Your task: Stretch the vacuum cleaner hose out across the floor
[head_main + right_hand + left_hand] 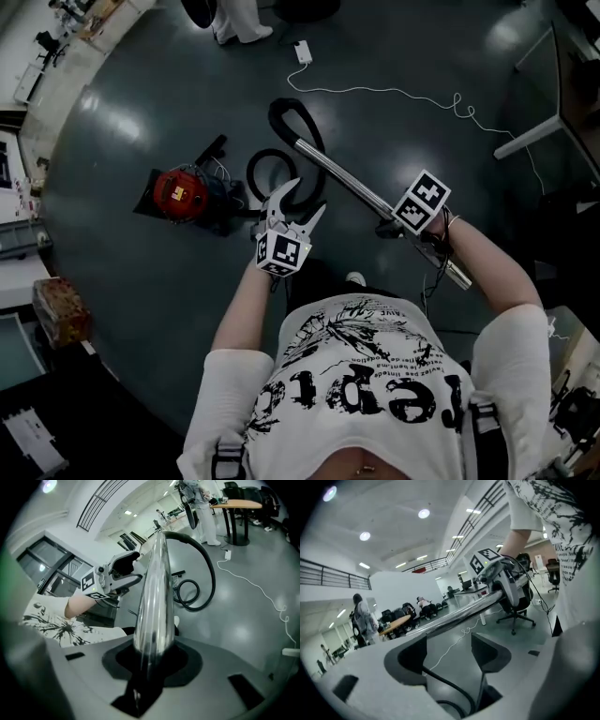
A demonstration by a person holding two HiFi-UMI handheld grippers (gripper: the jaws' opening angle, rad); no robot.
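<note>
Now wand point(152, 583) clamped in right gripper point(150, 660); left gripper point(450, 651) alongside, empty.

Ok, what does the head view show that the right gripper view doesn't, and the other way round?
Only the head view: the red vacuum body on the dark floor, and a patterned box near the left edge.
Only the right gripper view: a close look at the right gripper, jaws closed on the metal tube, and a wooden-topped table in the background.
Both: the tube, the looped black hose, the open, empty left gripper, and the white cable on the floor.
</note>
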